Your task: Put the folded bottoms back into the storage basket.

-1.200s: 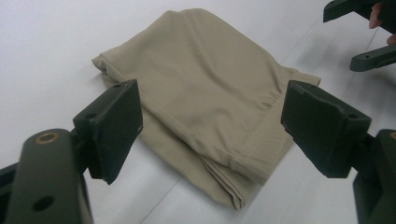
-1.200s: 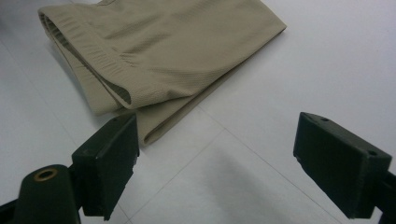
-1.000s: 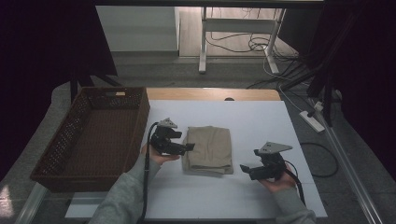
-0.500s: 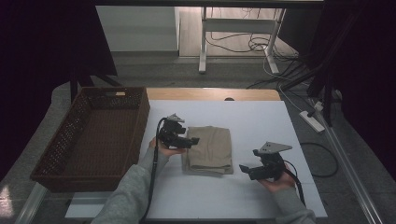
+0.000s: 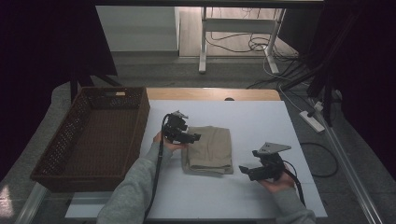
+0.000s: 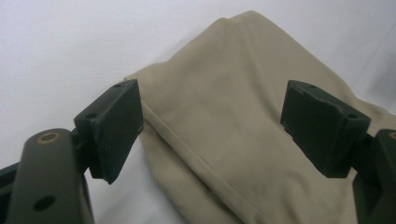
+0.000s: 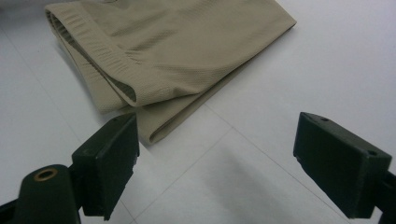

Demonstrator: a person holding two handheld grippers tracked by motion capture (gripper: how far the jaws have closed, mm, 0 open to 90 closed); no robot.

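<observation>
Now the folded cloth (image 6: 233,126) lies between the left claw's (image 6: 212,126) spread jaws — untouched.

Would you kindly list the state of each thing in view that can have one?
Left gripper: open, jaws either side of the cloth's edge, not closed on it.
Right gripper: open, holding nothing, just short of the cloth.
Cloth: folded, flat on the table.
Basket: upright, empty.
</observation>
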